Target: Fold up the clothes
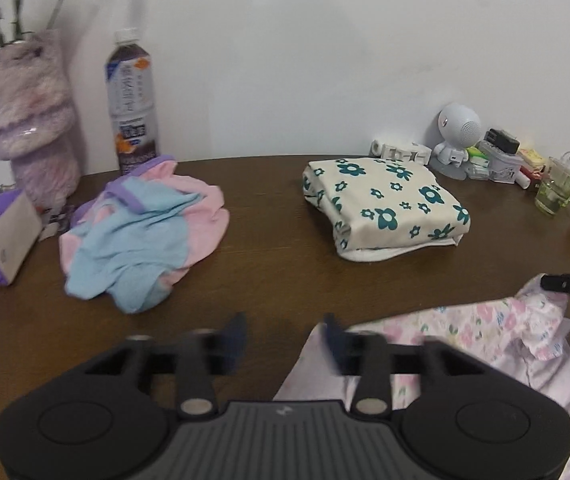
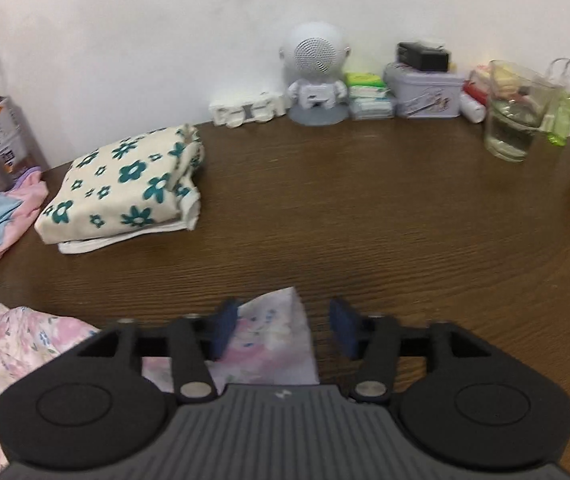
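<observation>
Left gripper point(image 1: 285, 332) jaws spread, nothing pinched: one pad sits at the edge of the pink floral garment point(image 1: 485, 336), which lies crumpled on the tabletop point(image 1: 269, 264) nearer the camera than the folded green-flower cloth point(image 1: 385, 204). Right gripper point(image 2: 285, 326) jaws also spread, a corner of the same garment point(image 2: 273, 336) lying loose between them, not gripped. Pink-and-blue clothes point(image 1: 141, 232) sit in an unfolded heap left of the folded cloth, by the bottle point(image 1: 131, 100).
</observation>
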